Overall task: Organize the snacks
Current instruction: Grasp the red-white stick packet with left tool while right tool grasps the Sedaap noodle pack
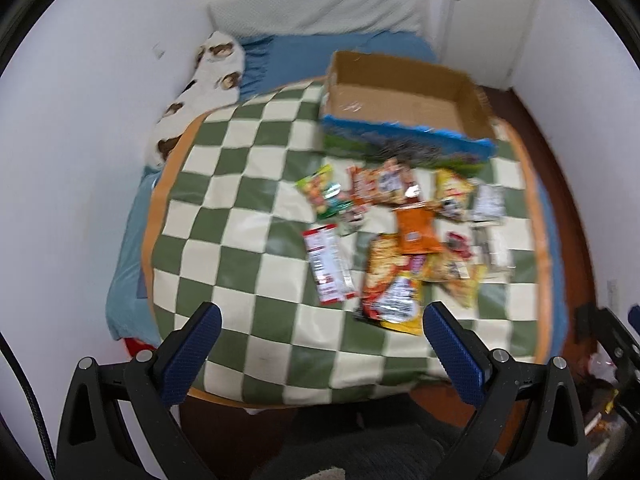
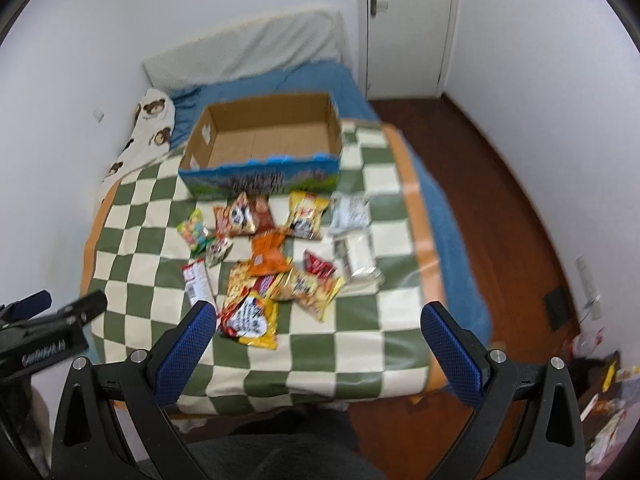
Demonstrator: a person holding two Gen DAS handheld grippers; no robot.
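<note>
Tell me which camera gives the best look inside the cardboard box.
The right wrist view: the cardboard box sits near centre there, and its bare floor and all four walls show. In the left wrist view the box is skewed, more blurred, and its near wall hides part of the floor.

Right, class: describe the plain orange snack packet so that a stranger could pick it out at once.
Start at the cardboard box on the checked blanket. The snacks lie scattered just in front of it. In the middle of that scatter lies the orange packet, the only plain orange one among busily printed red, yellow and silver wrappers.
</note>
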